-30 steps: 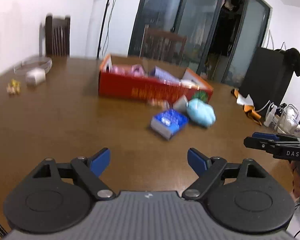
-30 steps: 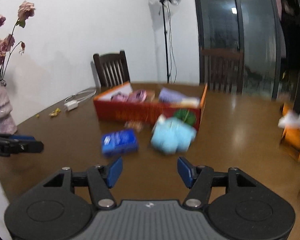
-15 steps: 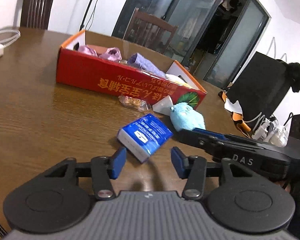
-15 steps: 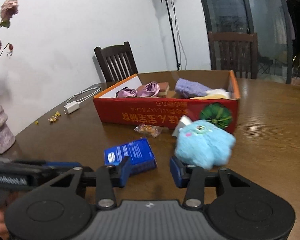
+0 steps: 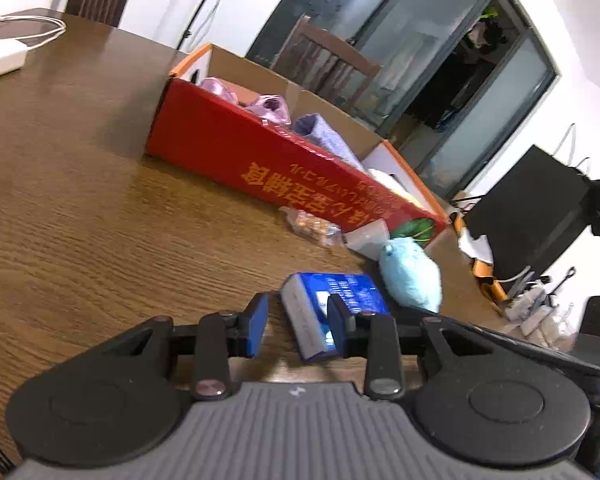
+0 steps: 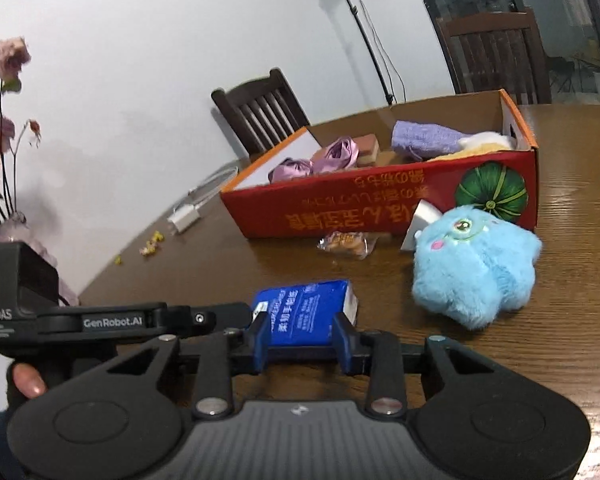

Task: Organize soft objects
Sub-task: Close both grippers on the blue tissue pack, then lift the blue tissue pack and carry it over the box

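Note:
A blue tissue pack (image 6: 308,312) lies on the wooden table in front of a red cardboard box (image 6: 380,208). A fluffy light-blue plush (image 6: 476,268) sits to its right, against the box. My right gripper (image 6: 300,346) is low at the pack's near end, its blue pads on either side of it and partly closed; I cannot tell if they grip it. My left gripper (image 5: 294,330) is partly open beside the pack (image 5: 332,304), its right pad in front of the pack. The plush also shows in the left wrist view (image 5: 410,276).
The box (image 5: 260,164) holds pink fabric (image 6: 320,160), a purple cloth (image 6: 424,140) and pale items. A snack packet (image 6: 346,242) and a white wedge (image 6: 422,218) lie by the box front. A white charger (image 5: 0,60), a vase with flowers (image 6: 4,152) and chairs stand around.
Both grippers have come down and forward to the blue tissue pack and narrowed. The right gripper's pads now straddle the pack; the left gripper sits beside it.

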Motion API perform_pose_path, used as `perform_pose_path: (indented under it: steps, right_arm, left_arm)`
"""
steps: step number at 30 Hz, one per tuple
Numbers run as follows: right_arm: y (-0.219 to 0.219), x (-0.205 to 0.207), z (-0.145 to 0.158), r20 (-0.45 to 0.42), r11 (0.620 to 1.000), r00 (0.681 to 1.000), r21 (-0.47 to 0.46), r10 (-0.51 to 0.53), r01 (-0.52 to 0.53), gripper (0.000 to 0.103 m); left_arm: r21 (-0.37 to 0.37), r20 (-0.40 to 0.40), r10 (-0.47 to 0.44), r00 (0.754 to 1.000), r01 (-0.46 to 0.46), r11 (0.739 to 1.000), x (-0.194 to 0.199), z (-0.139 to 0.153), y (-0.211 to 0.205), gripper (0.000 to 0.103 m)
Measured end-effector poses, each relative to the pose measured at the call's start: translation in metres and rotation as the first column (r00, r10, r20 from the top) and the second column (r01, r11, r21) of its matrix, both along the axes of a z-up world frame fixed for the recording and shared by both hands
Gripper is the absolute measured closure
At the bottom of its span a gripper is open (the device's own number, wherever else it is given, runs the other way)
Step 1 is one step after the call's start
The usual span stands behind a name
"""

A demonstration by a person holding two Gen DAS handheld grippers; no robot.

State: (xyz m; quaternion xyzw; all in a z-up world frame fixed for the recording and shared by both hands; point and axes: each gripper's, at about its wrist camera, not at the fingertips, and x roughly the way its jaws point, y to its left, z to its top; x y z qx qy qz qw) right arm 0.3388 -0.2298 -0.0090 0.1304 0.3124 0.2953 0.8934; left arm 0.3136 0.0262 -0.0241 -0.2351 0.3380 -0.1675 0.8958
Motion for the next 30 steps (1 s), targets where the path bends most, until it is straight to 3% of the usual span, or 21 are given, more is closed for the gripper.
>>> perform_pose_path:
  steps: [4,11,17,21,30]
  right_arm:
    - [0.001,0.018,-0.009,-0.033,0.999,0.999,-0.014,-0.043,0.042,0.069]
    - [0.006,0.028,-0.023,-0.050,0.999,0.999,0.051,-0.014,0.016,0.074]
    - [0.008,0.027,-0.025,-0.042,0.998,0.999,0.051,-0.025,0.027,0.076]
    - [0.010,0.021,-0.025,-0.036,0.998,0.998,0.048,-0.047,0.049,0.076]
    - [0.005,-0.060,-0.020,-0.015,0.996,0.996,0.005,-0.092,0.092,0.078]
  left_arm:
    - [-0.045,0.005,-0.035,0.999,0.036,0.998,0.004,0.000,-0.004,0.063]
    - [0.025,0.019,-0.046,0.999,0.045,0.999,0.004,-0.007,-0.018,0.066]
    - [-0.010,0.008,-0.041,0.999,0.041,0.999,0.006,-0.011,-0.011,0.070]
    - [0.021,0.018,-0.039,0.999,0.038,0.999,0.004,-0.010,-0.013,0.071]
    - [0.078,0.042,-0.060,0.997,0.057,0.995,-0.057,-0.004,-0.031,0.071]
